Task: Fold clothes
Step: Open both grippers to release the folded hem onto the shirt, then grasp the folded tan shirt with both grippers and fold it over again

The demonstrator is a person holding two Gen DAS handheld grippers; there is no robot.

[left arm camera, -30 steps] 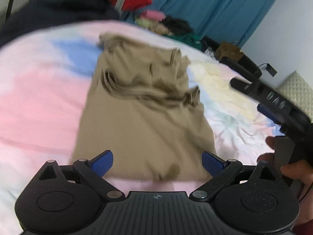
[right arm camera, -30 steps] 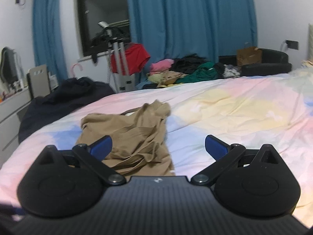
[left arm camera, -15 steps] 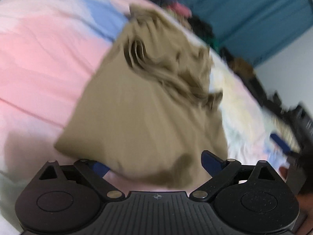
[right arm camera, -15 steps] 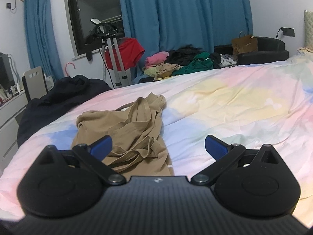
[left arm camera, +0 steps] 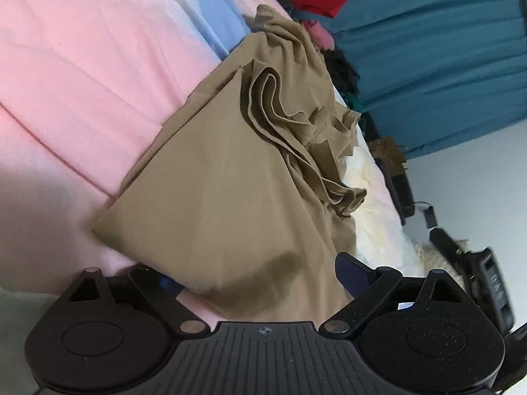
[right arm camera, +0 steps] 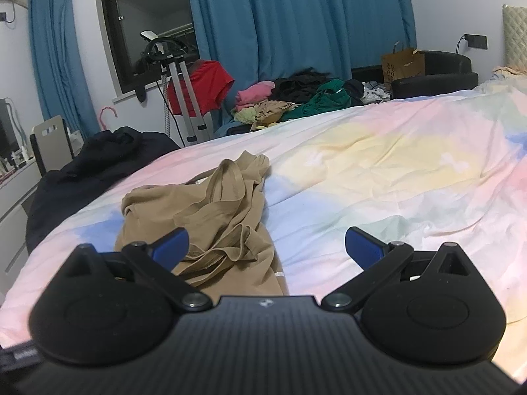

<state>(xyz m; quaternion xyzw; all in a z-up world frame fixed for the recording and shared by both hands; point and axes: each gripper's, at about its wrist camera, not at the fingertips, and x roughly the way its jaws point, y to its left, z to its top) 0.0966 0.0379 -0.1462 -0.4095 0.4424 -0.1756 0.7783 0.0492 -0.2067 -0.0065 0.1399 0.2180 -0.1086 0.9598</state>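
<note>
A tan garment [left arm camera: 224, 177] lies on a bed with a pastel sheet [left arm camera: 75, 75] of pink, blue and yellow. The left gripper [left arm camera: 257, 279] is low at the garment's near hem, its two blue-tipped fingers spread wide. One finger [left arm camera: 169, 284] appears to slip under the near corner of the cloth while the other [left arm camera: 350, 275] sits beside the hem's far side; the view is tilted and slightly blurred, so I cannot be sure the cloth is truly between them. The right gripper [right arm camera: 265, 247] hovers above the bed with its fingers also spread wide, holding nothing.

The step in hand looks like taking hold of the hem. To do it well, the left fingers should close on both layers at the corner, not just the top one, and the right gripper should take the opposite corner so the edge lifts evenly.

The garment's long axis runs away from the grippers, smooth hem nearest, bunched straps and neckline [right arm camera: 230, 177] at the far end, pointing towards a heap of clothes [right arm camera: 296, 98] and blue curtains [right arm camera: 296, 19].
</note>
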